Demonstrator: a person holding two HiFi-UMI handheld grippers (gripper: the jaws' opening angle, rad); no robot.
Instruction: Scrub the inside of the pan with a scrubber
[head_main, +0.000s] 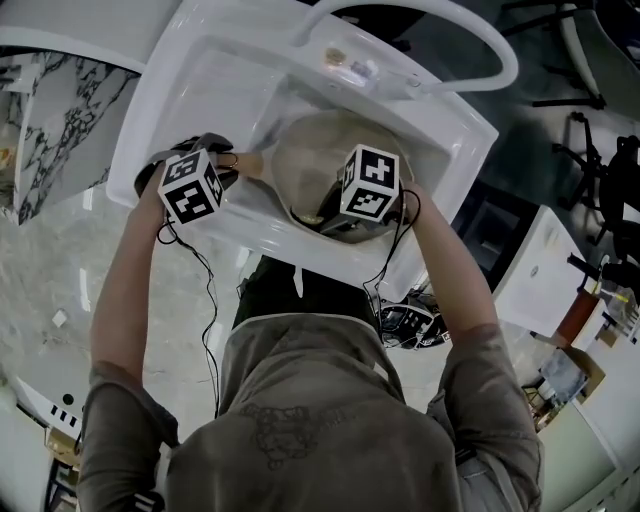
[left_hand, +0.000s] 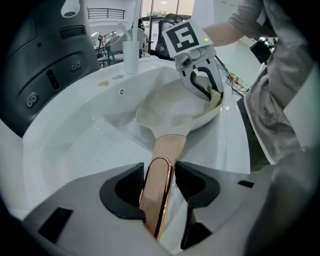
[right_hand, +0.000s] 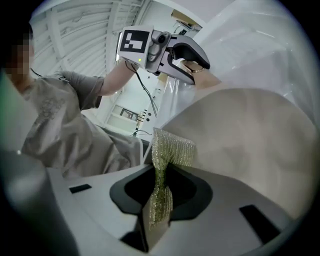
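Note:
A cream pan (head_main: 318, 160) (left_hand: 177, 111) (right_hand: 250, 140) lies in the white sink (head_main: 200, 80). Its copper-tan handle (left_hand: 160, 185) points toward my left gripper (left_hand: 161, 187), whose jaws are shut on it. In the head view the left gripper (head_main: 232, 165) sits at the sink's left rim. My right gripper (right_hand: 161, 192) is shut on a glittery green-gold scrubber (right_hand: 167, 165), pressed against the pan's near inner wall. From the left gripper view the right gripper (left_hand: 210, 92) and scrubber (left_hand: 215, 97) are at the pan's far rim.
A white faucet arch (head_main: 440, 20) curves over the back of the sink, with a small soap item (head_main: 350, 68) on the ledge. A white cup (left_hand: 130, 56) stands on the sink's far rim. Marble counter (head_main: 50, 120) lies to the left.

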